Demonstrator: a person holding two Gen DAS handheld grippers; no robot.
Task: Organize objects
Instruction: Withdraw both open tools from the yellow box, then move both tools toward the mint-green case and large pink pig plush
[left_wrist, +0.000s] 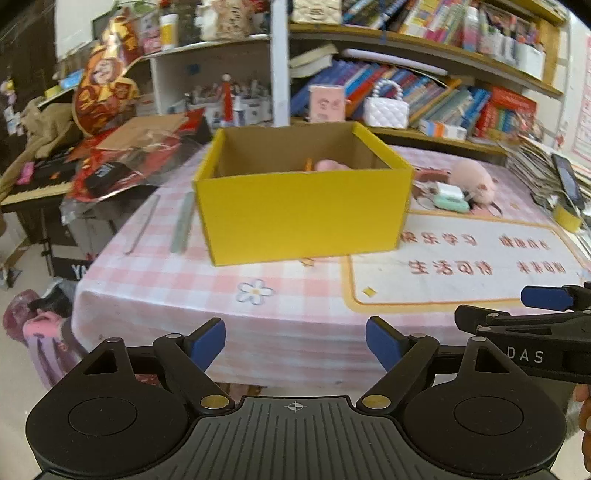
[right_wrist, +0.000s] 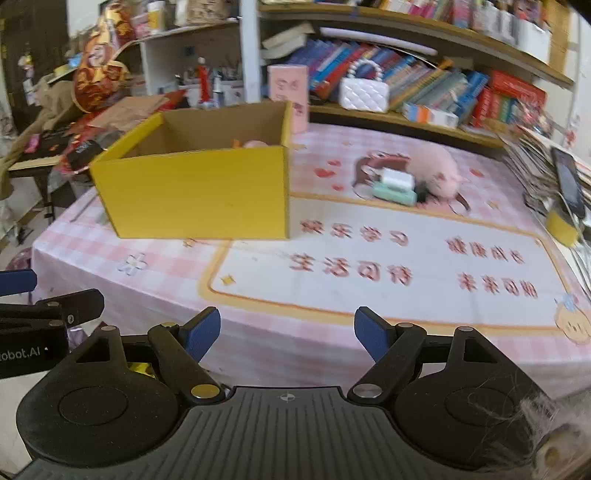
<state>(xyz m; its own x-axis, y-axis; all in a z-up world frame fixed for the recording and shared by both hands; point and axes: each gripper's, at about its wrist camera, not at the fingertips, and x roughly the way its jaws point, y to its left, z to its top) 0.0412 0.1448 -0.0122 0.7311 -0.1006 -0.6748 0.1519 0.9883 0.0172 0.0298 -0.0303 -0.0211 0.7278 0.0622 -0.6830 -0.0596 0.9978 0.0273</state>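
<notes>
Sitting on checked cloth (left_wrist: 166, 280), square yellow cardboard box (left_wrist: 303, 218).

On the table (right_wrist: 258, 317) the box (right_wrist: 199, 192) stands left of the plush pig (right_wrist: 436, 173), another plush (left_wrist: 330, 165) inside it.

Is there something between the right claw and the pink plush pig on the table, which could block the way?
Nothing visible blocks it. Only bare tablecloth lies between the open right claw and the pink plush pig. A white and mint gadget sits at the pig's left side.
</notes>
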